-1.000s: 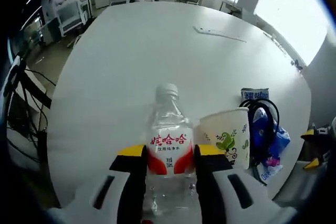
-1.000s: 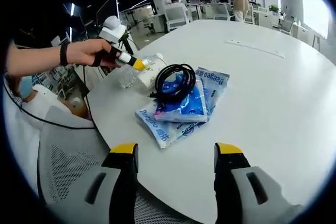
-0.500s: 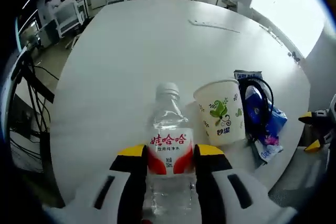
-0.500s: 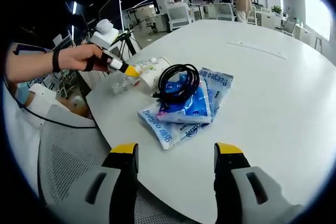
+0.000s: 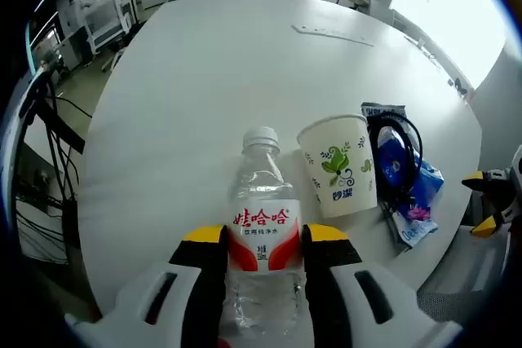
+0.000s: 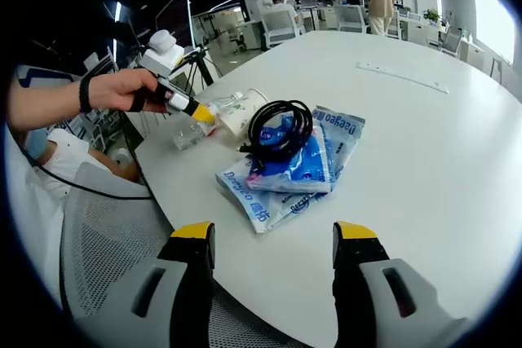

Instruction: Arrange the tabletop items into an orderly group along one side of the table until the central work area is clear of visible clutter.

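My left gripper (image 5: 263,244) is shut on a clear water bottle (image 5: 261,226) with a red and white label, held upright at the table's near edge. A paper cup (image 5: 338,165) with green leaf prints stands just right of it. Beyond the cup lie blue plastic packets (image 5: 408,177) with a coiled black cable (image 5: 390,160) on top. In the right gripper view my right gripper (image 6: 273,238) is open above the table edge, short of the blue packets (image 6: 294,169) and black cable (image 6: 277,124). There the left gripper (image 6: 192,105) with the bottle (image 6: 192,128) appears at the left, in a hand.
The round white table (image 5: 220,79) stretches away bare, with a thin white strip (image 5: 333,34) far off. A grey mesh chair (image 6: 106,258) stands below the table edge. Desks, chairs and people fill the office beyond.
The left gripper has drawn back slightly with the bottle, so the cup and packets now sit further up in its view. The right gripper has barely moved.
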The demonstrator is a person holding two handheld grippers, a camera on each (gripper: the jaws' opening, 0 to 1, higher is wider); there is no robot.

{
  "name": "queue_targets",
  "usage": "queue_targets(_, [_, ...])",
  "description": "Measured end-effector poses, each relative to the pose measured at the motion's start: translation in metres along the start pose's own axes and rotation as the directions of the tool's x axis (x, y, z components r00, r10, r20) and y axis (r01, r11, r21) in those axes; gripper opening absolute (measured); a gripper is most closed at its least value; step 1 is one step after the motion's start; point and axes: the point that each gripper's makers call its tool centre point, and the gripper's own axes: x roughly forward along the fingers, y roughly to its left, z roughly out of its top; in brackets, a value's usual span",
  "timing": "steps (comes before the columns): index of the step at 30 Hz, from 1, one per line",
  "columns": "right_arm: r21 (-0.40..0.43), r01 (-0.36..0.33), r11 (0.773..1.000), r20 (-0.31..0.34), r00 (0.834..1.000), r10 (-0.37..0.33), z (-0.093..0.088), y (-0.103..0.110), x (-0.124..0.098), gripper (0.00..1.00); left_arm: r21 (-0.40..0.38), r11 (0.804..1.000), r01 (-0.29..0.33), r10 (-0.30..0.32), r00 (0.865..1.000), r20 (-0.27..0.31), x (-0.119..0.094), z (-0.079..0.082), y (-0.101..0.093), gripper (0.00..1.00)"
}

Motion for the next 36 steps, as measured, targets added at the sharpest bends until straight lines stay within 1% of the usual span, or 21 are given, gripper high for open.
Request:
queue_targets(3, [0.002, -0.001, 1.000, -0.002, 1.000, 0.001, -0.002, 0.000, 0.001, 0.57, -0.015, 1.000, 0.002, -0.001, 1.000, 0.024, -0.005, 0.009, 0.001, 0.40])
queue_targets(6, [0.003, -0.004, 1.000, -0.005, 1.000, 0.004, -0.003, 0.001, 0.001, 0.57, -0.012, 1.000, 0.001, -0.001, 0.999, 0.037, -0.006, 0.017, 0.002, 0.43])
queue_targets(8, [0.002, -0.006, 1.000, -0.006, 1.000, 0.006, -0.003, 0.002, 0.001, 0.57, -0.011, 1.000, 0.004, -0.004, 0.999, 0.036, -0.003, 0.019, 0.002, 0.45])
queue_targets(12, [0.003, -0.007, 1.000, -0.006, 1.000, 0.007, -0.003, 0.003, 0.001, 0.57, 0.000, 1.000, 0.010, -0.010, 1.000, 0.009, 0.002, 0.016, 0.000, 0.47])
queue_targets(23, [0.013, 0.005, 1.000, -0.003, 1.000, -0.005, -0.005, -0.002, -0.003, 0.58, 0.035, 0.999, 0.012, -0.010, 0.999, -0.046, 0.016, 0.016, -0.002, 0.48])
queue_targets(32, [0.017, 0.007, 1.000, -0.003, 1.000, -0.007, -0.006, -0.003, -0.003, 0.58, 0.044, 0.999, 0.024, -0.019, 0.995, -0.098, 0.025, 0.015, -0.007, 0.47])
queue_targets(36, [0.021, 0.007, 1.000, 0.000, 1.000, -0.007, -0.006, -0.005, -0.004, 0.58, 0.052, 0.999, 0.014, -0.008, 0.992, -0.123, 0.029, 0.013, -0.005, 0.47])
